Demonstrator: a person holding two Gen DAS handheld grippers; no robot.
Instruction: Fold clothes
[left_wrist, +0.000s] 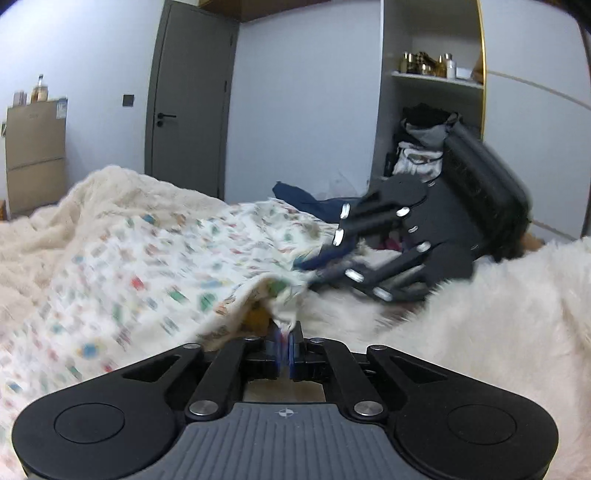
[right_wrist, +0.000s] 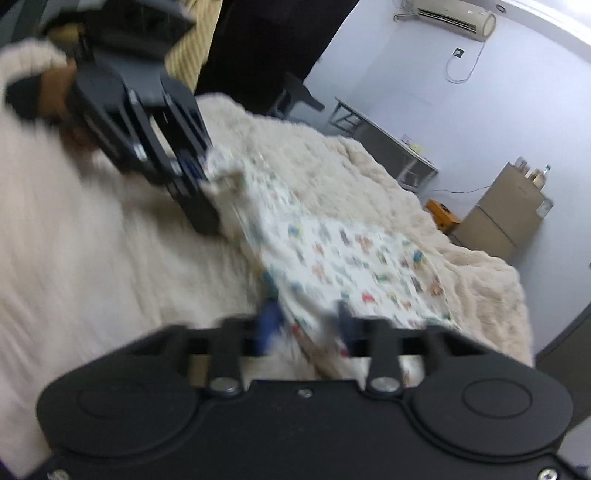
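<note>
A white cloth printed with small coloured shapes lies spread over a fluffy cream blanket on the bed. My left gripper is shut on one corner of the cloth, and a pinched fold rises out of its narrow jaws. My right gripper is at the neighbouring corner with cloth bunched between its blue fingers. That view is blurred, so the pads' contact is unclear. From the left wrist view the corner is raised at the right gripper's tips.
A dark blue garment lies at the far side of the bed, with a pile of clothes behind it. A grey door, cardboard boxes and a desk stand along the walls. A hand holds the left gripper.
</note>
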